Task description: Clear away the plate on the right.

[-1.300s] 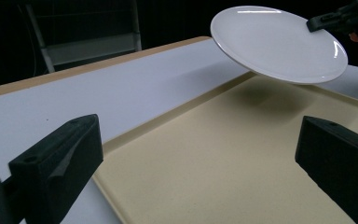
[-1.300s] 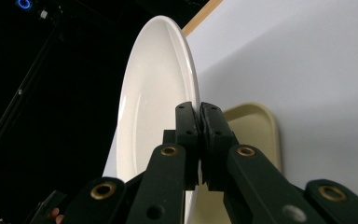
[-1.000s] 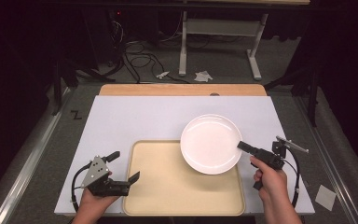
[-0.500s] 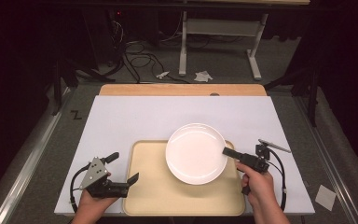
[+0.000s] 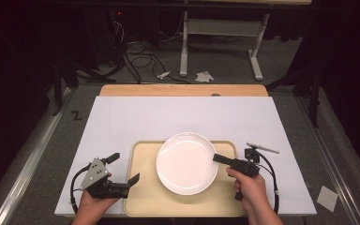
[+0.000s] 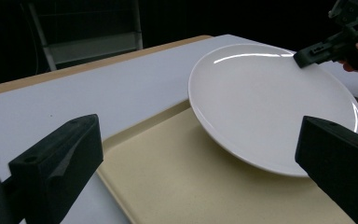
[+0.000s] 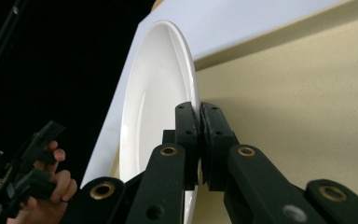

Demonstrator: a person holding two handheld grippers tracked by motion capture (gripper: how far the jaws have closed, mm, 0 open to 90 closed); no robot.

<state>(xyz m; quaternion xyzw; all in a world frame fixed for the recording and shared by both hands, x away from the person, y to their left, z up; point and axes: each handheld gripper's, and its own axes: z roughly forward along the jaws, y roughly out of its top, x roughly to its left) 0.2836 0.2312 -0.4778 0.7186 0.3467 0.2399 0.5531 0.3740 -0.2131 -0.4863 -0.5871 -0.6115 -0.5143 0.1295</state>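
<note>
A: What has changed in the last second?

B: The white plate (image 5: pixel 186 162) has travelled from the right of centre in the high view toward the middle. Earlier only its left part overlapped the beige tray (image 5: pixel 143 206); now most of it hangs over the tray, its upper rim reaching past the tray's far edge. The right gripper (image 5: pixel 217 158) came with it, clamped on the plate's right rim.

A: And the left gripper?

B: The left gripper (image 5: pixel 122 171) has kept its spot at the lower left, by the tray's left edge, jaws apart with nothing between them.

A: So what does that mean for the job?

B: I judge the plate is being carried onto the tray and is nearly placed; lowering and letting go seem left.

A: What does one view add?

B: The right gripper view shows both pads pinching the plate's (image 7: pixel 156 102) rim, which the high view only hints at. The left gripper view shows the plate (image 6: pixel 270 107) tilted, with its near edge clear of the tray (image 6: pixel 191 186), so it isn't set down. The high view alone gives the layout on the white tabletop (image 5: pixel 136 117).
</note>
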